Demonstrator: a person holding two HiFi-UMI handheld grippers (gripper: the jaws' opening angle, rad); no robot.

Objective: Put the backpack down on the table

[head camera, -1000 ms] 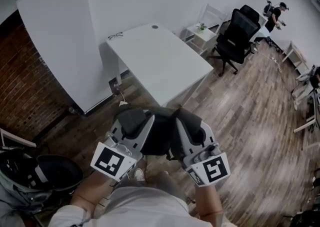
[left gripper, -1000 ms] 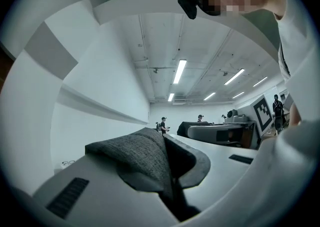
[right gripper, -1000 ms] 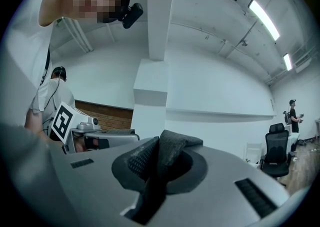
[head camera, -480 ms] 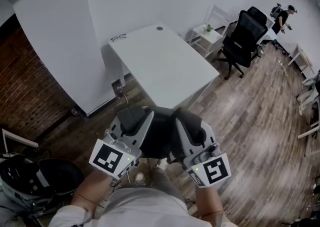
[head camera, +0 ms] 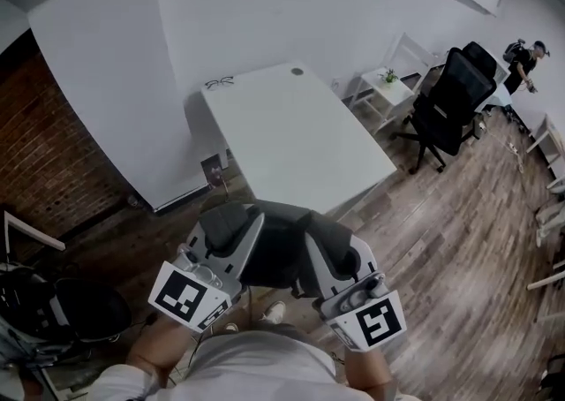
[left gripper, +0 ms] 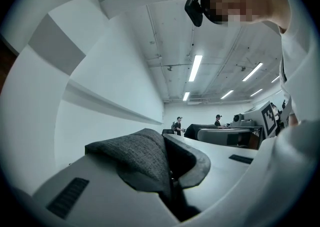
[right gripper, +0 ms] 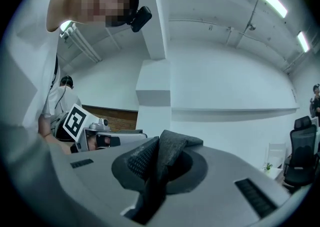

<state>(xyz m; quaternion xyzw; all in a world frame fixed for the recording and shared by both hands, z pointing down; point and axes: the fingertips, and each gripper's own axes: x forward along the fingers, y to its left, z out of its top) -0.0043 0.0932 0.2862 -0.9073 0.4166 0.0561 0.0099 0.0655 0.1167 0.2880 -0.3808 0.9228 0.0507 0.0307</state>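
Note:
In the head view a dark backpack [head camera: 278, 247] hangs between my two grippers, close to my body and above the wood floor. My left gripper [head camera: 231, 233] is shut on a fold of its grey fabric [left gripper: 142, 157], which bulges up between the jaws in the left gripper view. My right gripper [head camera: 328, 247] pinches another grey fold [right gripper: 167, 155] the same way. The white table [head camera: 291, 139] stands just ahead of the backpack, with its near corner towards me. Most of the backpack is hidden by the grippers.
Eyeglasses [head camera: 221, 83] and a small dark round thing [head camera: 297, 71] lie at the table's far end. A black office chair [head camera: 450, 94] and a small white side table [head camera: 388, 81] stand to the right. A brick wall [head camera: 44, 152] and dark gear [head camera: 71, 311] are left. A person [head camera: 525, 59] stands far off.
The table has come nearer and sits more squarely ahead. Both grippers keep the same hold on the backpack and have travelled forward together with it.

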